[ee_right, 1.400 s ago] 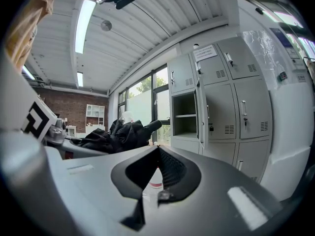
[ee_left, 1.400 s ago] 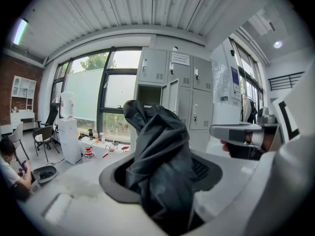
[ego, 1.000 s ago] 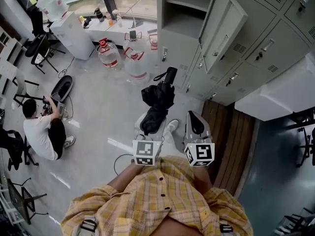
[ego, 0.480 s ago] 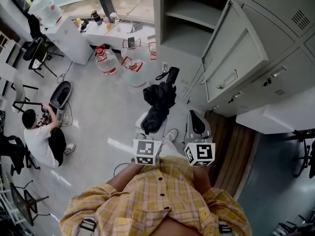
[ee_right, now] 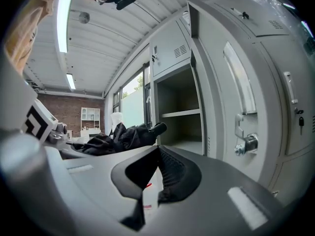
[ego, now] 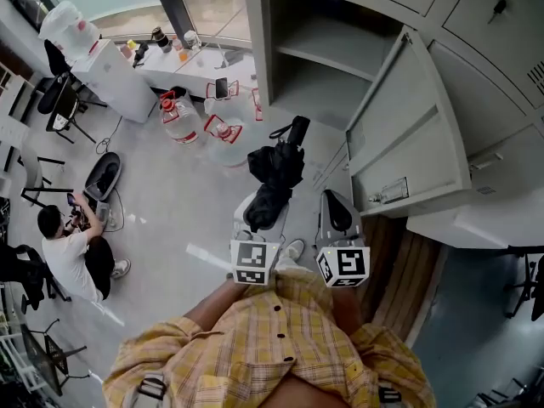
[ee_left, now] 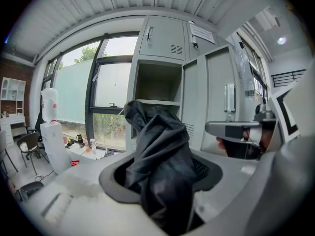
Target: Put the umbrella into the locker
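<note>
A folded black umbrella sticks out forward from my left gripper, whose jaws are shut on its bunched fabric. Its handle points at the open locker compartment, just short of the opening. The compartment has one shelf and looks empty. Its grey door stands swung open to the right. My right gripper hangs beside the left one, below the door, its tips together with nothing between them. In the right gripper view the umbrella shows at the left, before the locker.
Water jugs and a water dispenser stand left of the locker by the window. A person sits on the floor at far left. Closed lockers and a white unit lie to the right, with wooden planks below.
Both grippers and the umbrella have moved forward toward the open locker. The compartment and its door now sit much nearer and larger in the head view. The grip on the umbrella is unchanged.
</note>
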Demonstrator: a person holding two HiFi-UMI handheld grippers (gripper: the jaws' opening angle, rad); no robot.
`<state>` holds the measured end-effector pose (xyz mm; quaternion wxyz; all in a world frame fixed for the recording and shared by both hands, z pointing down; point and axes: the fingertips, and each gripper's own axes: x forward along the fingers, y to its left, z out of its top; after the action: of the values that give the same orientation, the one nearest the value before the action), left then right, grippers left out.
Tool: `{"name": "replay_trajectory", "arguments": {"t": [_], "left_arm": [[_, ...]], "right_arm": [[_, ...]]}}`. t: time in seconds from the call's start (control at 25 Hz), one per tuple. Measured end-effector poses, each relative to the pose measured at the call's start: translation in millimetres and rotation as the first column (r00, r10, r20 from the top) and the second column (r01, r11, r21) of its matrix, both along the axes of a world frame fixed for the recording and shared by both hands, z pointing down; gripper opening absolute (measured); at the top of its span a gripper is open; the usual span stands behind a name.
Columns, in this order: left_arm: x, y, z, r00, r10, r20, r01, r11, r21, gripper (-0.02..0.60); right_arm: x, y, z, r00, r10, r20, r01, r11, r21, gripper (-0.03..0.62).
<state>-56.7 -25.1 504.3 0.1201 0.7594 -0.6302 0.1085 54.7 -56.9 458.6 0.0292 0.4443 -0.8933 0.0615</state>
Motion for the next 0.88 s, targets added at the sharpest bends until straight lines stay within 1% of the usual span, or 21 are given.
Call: {"name": "replay_trajectory", "arguments": {"t": [0.24, 0.64, 0.88], "left_arm": [[3, -34, 0, 1.000, 0.003, 0.007, -0.003, 1.000, 0.006, 0.247], [1, -55, 4, 1.000, 0.003, 0.007, -0.003, 1.000, -0.006, 0.247], [0, -73, 2, 0.999, 0.039, 0.009, -0.039, 0.999, -0.007, 0.247]], "right_arm": [[-1, -33, -1, 1.000, -0.011, 0.009, 0.011, 1.000, 0.008, -0.002], [-3, -53, 3, 1.000, -0.006, 0.014, 0.006, 1.000, -0.004, -0.002], [-10, -66, 3, 1.000, 0.013, 0.010, -0.013, 1.000, -0.011, -0.002]]}}
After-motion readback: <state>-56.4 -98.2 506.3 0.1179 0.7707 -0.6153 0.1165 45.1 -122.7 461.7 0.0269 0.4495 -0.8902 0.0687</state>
